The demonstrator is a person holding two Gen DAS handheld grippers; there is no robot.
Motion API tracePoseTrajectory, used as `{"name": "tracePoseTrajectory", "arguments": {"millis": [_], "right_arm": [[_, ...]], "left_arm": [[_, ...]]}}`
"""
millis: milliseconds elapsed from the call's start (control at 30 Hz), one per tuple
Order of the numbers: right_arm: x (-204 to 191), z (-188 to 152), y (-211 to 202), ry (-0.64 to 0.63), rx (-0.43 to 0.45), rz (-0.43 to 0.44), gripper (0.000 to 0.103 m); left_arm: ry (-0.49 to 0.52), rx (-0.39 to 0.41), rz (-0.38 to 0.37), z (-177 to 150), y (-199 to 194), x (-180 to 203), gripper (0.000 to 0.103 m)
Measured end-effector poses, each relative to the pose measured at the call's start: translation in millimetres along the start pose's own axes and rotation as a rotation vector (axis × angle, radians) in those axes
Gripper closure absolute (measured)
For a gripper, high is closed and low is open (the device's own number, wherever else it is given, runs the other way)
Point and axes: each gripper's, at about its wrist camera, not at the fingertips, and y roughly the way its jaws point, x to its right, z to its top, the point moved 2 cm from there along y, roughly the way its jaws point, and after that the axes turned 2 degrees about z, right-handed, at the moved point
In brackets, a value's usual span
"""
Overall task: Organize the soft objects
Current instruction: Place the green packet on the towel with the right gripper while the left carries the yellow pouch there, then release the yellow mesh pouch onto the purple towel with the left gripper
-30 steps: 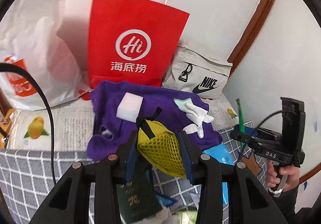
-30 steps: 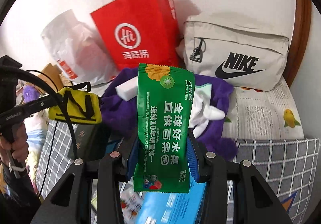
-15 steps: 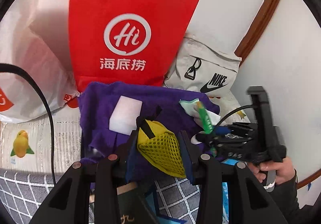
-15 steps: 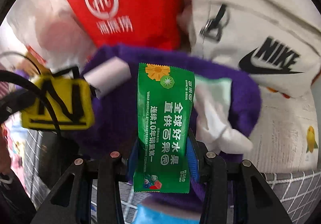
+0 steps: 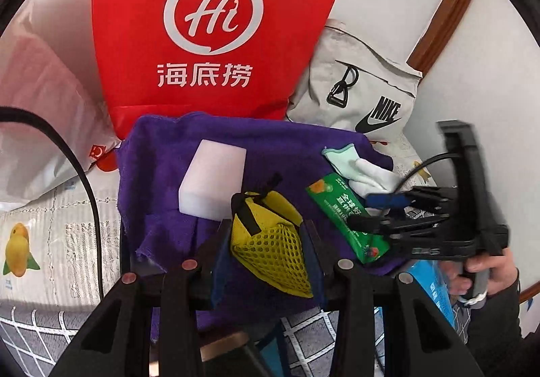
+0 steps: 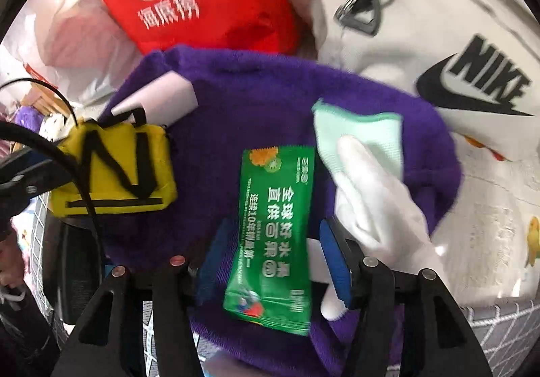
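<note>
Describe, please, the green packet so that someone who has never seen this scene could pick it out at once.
Find the big red paper bag against the wall; a purple towel is spread in front of it. The green packet lies on that towel between the right gripper, whose jaws are opening, with a white glove beside it. It alone is glossy green with white printed characters.

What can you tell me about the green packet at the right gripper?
The green packet is a flat, glossy foil sachet with white Chinese print and fruit pictures at its ends. It lies lengthwise on the purple towel, slightly tilted, between the right gripper's opening blue fingers, whose pads stand clear of it. A white glove lies beside it.
</note>
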Motion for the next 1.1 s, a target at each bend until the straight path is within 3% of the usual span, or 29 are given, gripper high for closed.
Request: {"name": "tracePoseTrajectory", "arguments": {"millis": [67,167,400,467,667,900,1100], "right_arm": [[-2,-3,-14,-0.016,0.034,0.010,0.031],[-2,-6,-33,-0.003,0.081,-0.004,0.031],[-13,-39,-71,-0.006,0.144,0.053,0.031],[-16,-43,-75,-0.019,0.149,0.047,0.031],[-20,-61,-96,-0.035,0.180,0.033,0.031],[-38,-91,-121,-0.046,0.214,0.080,0.031],[-63,-125,-130,-0.084,0.212,0.075,0.031]], "left_arm": [[0.003,-0.003,-0.006,0,2,-3,0.065],[0.005,-0.013,-0.004,0,4,-10,0.063],[0.040,-0.033,0.034,-6,11,-16,0.062],[0.043,-0.050,0.063,-5,15,-17,0.043],[0.030,-0.047,0.111,0,14,-18,0.027],[-0.006,-0.029,0.124,-1,-16,-18,0.027],[-0.036,0.013,0.111,-20,-58,-11,0.027]]}}
